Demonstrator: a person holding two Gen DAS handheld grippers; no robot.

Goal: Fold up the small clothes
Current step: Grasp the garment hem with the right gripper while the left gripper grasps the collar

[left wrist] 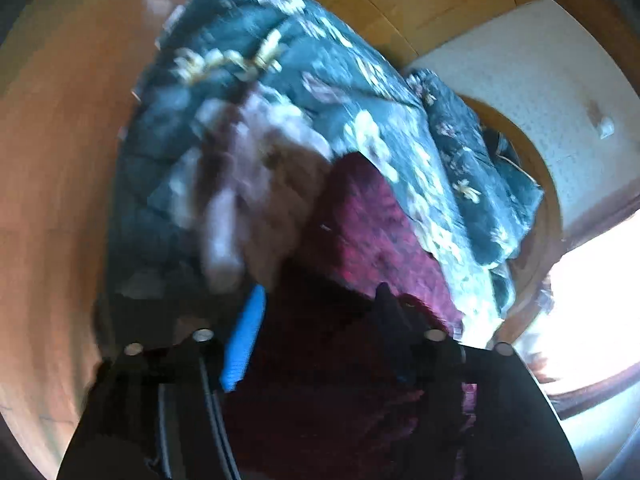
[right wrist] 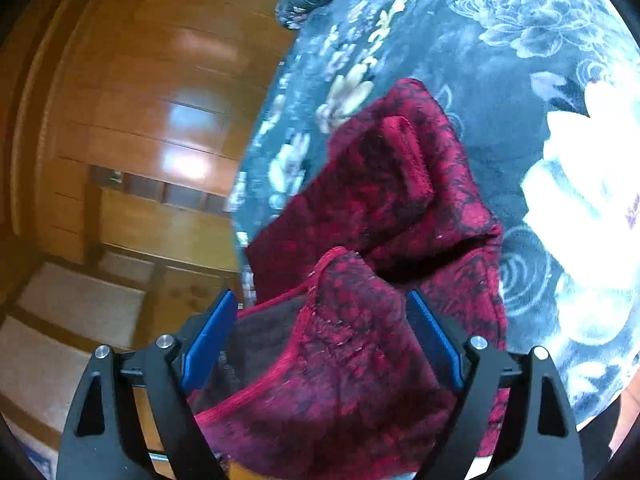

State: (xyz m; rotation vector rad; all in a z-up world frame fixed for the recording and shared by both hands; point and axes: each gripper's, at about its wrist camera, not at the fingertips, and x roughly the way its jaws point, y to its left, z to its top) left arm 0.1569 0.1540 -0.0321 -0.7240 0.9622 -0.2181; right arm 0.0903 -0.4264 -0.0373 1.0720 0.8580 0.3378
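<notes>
A dark red patterned garment [right wrist: 400,184] lies crumpled on a bed with a dark teal flowered quilt [right wrist: 480,60]. My right gripper [right wrist: 320,300] stands open, its blue pads [right wrist: 208,344] wide apart, and a loose fold of the red cloth sits between them without being pinched. In the blurred left wrist view the same red garment [left wrist: 372,220] runs from the quilt [left wrist: 248,32] down between the fingers of my left gripper [left wrist: 316,320]. Those jaws stand apart, one blue pad [left wrist: 244,336] showing clear of the cloth. A pale pinkish cloth [left wrist: 248,184] lies beside the red one.
Glossy wooden panelling [right wrist: 160,80] and brown wood [left wrist: 48,160] border the bed. A matching pillow [left wrist: 472,152] lies by a white wall [left wrist: 520,80]. A bright window [left wrist: 600,300] glares at the right. A white patch [right wrist: 580,200] on the quilt is overexposed.
</notes>
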